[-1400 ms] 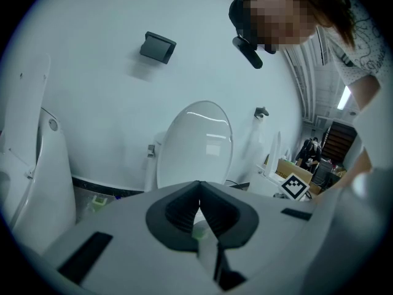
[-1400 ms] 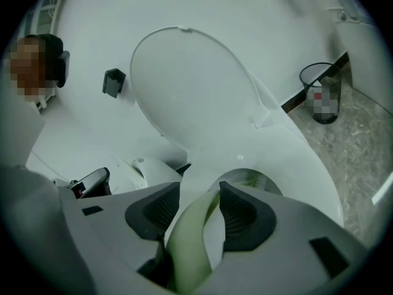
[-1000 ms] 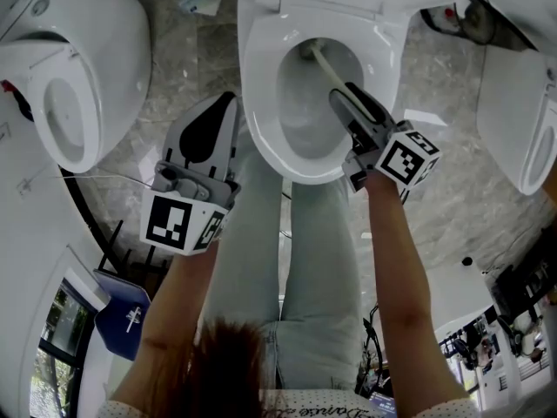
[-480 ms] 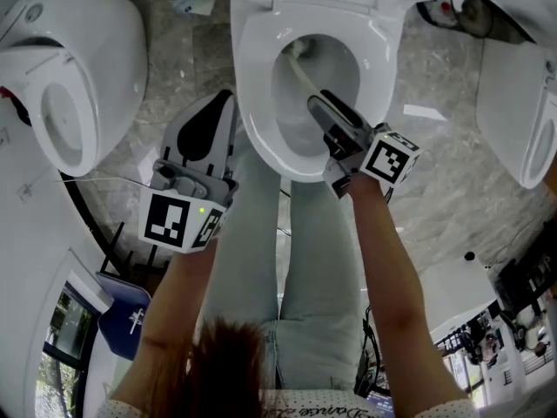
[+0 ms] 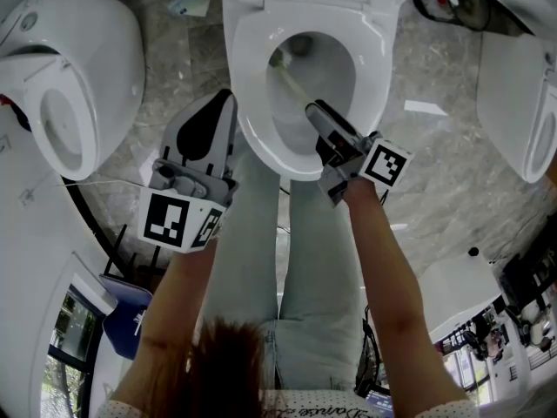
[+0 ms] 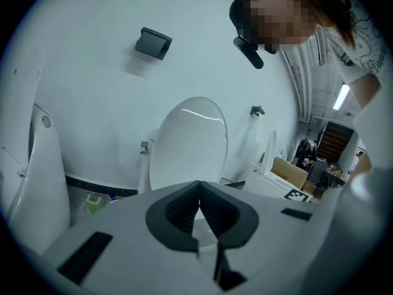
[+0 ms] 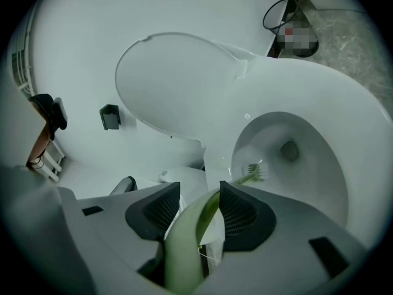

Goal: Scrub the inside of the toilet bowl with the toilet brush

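A white toilet [image 5: 248, 85] stands ahead with its lid [image 7: 166, 85] raised. My right gripper [image 5: 315, 111] reaches over the front rim into the bowl [image 7: 344, 134], shut on the pale green handle of the toilet brush [image 5: 291, 81]. The handle runs out between the dark pads [image 7: 242, 214], and the bristle head [image 7: 258, 172] rests against the bowl's inner wall, left of the drain hole [image 7: 288, 151]. My left gripper [image 5: 224, 103] hangs left of the bowl, outside the rim, shut and holding nothing. In its own view the left gripper [image 6: 198, 204] faces the raised lid [image 6: 187, 143].
Other white toilets stand at the left [image 5: 70, 85] and right [image 5: 522, 103] on a grey stone floor [image 5: 444, 172]. The person's legs in jeans [image 5: 287, 259] are right in front of the bowl. A black box [image 6: 153, 43] hangs on the wall.
My right gripper has shifted left and slightly nearer, and the brush head has swept from the back of the bowl toward its left side. The left gripper has stayed put.
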Motion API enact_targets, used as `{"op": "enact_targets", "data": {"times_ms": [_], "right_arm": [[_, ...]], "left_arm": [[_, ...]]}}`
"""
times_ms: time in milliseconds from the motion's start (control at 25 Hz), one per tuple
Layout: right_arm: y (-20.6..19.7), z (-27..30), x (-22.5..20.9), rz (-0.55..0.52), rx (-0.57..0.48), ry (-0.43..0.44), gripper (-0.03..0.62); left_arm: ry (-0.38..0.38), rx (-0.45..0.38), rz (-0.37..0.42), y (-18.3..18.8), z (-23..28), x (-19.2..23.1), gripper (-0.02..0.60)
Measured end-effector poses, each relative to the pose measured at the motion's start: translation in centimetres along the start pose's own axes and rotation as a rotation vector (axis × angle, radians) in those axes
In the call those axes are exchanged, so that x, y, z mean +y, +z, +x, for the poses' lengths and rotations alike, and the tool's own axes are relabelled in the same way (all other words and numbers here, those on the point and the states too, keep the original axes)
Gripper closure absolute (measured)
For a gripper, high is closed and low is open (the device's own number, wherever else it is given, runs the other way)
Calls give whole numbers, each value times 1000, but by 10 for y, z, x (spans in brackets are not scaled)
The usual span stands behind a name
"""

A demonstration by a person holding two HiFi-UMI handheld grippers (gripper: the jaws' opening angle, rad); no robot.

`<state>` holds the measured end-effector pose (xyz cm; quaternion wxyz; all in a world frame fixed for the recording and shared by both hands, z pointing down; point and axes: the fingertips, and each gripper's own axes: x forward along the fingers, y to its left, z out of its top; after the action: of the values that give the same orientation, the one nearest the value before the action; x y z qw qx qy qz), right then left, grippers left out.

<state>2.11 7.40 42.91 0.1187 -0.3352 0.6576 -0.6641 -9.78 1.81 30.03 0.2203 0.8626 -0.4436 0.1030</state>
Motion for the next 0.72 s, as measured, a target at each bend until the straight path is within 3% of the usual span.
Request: {"op": "enact_targets", "data": {"times_ms": [360,720], "right_arm": [[-9,-23,-23,110,-19,-66,408],[-19,-63,-57,67,45,-264,409]], "left_arm": [[-10,5,1,-1,5,-8,577],[-20,7,4,2,8,-13,577]]}}
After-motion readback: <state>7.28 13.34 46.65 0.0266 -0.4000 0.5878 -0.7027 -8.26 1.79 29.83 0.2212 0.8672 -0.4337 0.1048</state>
